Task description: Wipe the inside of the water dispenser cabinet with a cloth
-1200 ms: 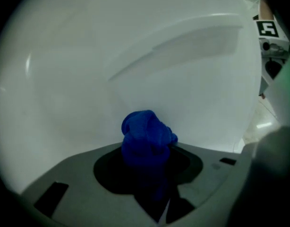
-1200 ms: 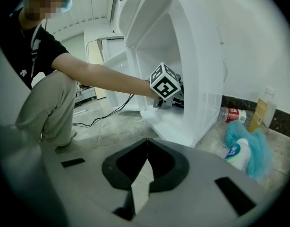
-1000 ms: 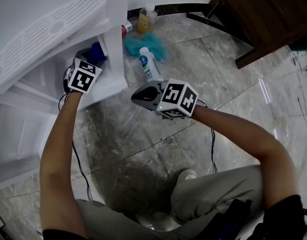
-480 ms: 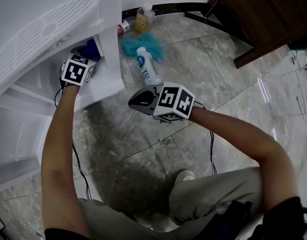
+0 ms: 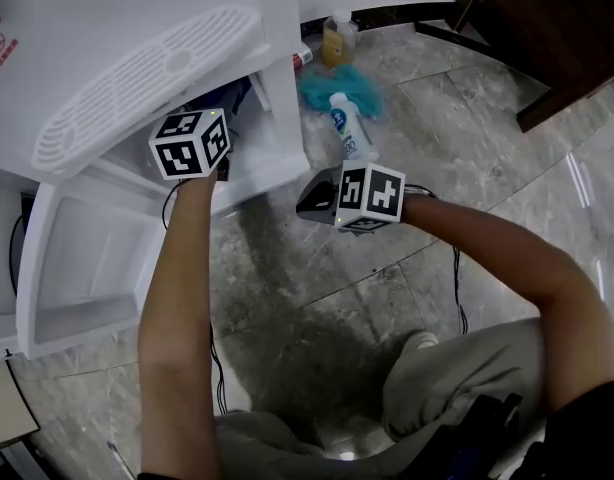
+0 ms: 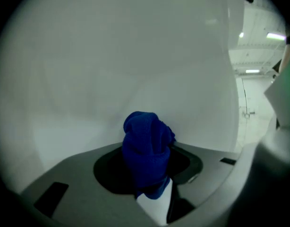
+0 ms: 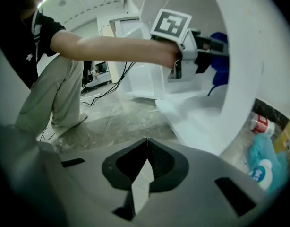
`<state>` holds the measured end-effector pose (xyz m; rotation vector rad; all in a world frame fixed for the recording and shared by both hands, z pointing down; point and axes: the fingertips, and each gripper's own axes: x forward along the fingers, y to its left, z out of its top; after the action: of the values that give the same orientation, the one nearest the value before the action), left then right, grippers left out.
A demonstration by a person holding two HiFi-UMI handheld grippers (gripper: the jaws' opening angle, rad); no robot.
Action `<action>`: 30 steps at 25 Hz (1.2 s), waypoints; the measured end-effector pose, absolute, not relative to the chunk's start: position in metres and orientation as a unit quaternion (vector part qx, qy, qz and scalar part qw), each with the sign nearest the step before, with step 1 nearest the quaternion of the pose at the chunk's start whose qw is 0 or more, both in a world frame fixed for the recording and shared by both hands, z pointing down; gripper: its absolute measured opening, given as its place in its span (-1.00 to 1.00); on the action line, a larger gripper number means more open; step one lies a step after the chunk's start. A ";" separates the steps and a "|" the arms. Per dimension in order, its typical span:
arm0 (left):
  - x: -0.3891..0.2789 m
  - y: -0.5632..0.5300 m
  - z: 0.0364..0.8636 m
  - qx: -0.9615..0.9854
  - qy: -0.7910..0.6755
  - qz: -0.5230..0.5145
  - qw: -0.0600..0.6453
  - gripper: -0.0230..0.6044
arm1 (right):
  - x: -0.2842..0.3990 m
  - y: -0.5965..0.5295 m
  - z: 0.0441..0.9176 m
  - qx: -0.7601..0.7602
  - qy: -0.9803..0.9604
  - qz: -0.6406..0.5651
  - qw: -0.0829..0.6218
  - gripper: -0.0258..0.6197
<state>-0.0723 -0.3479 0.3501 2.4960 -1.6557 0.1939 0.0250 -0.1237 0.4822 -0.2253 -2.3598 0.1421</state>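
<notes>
The white water dispenser cabinet (image 5: 279,118) stands open at floor level. My left gripper (image 5: 223,120) reaches into it, shut on a bunched blue cloth (image 6: 146,143). The cloth is held up against the cabinet's white inner wall (image 6: 135,56). In the right gripper view the left gripper (image 7: 201,46) and the blue cloth (image 7: 219,66) show inside the opening. My right gripper (image 5: 313,200) hovers over the floor just outside the cabinet. Its jaws are shut with nothing between them (image 7: 146,143).
The cabinet's white door (image 5: 82,258) lies open to the left. On the floor behind the cabinet lie a white spray bottle (image 5: 350,128), a teal cloth (image 5: 332,90), a yellow bottle (image 5: 337,40) and a red can (image 5: 302,58). Dark wooden furniture (image 5: 557,28) stands at the upper right.
My left gripper has risen inside the cabinet with the blue cloth and rolled. The right gripper has shifted slightly over the floor. The head view has swung, so the cabinet sits further right.
</notes>
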 end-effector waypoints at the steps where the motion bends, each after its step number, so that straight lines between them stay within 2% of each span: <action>1: -0.076 -0.342 0.334 0.825 -0.562 0.024 0.062 -0.40 | 0.018 -0.115 0.484 -0.105 -0.918 0.046 0.380 -0.92; 3: -0.081 -0.329 0.305 0.815 -0.576 -0.044 0.043 -0.40 | 0.003 -0.100 0.485 -0.134 -0.913 0.029 0.385 -0.92; 6: -0.074 -0.318 0.275 0.815 -0.573 -0.084 0.010 -0.40 | -0.010 -0.087 0.481 -0.157 -0.909 0.010 0.387 -0.92; 9: -0.065 -0.321 0.256 0.812 -0.570 -0.126 0.009 -0.40 | -0.004 -0.075 0.482 -0.165 -0.905 0.007 0.392 -0.92; 17: -0.078 -0.349 0.243 0.775 -0.602 -0.190 0.024 -0.42 | 0.037 -0.087 0.490 -0.140 -0.897 0.009 0.419 -0.92; 25: -0.085 -0.362 0.242 0.770 -0.611 -0.184 0.014 -0.45 | 0.057 -0.081 0.494 -0.140 -0.895 0.014 0.424 -0.92; 30: -0.074 -0.339 0.250 0.766 -0.600 -0.230 0.024 -0.45 | 0.046 -0.081 0.493 -0.147 -0.896 0.004 0.419 -0.92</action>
<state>-0.0736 -0.3390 0.2495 2.3685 -1.8576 -0.7108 0.0455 -0.0812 0.4934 -0.3676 -2.2470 0.0103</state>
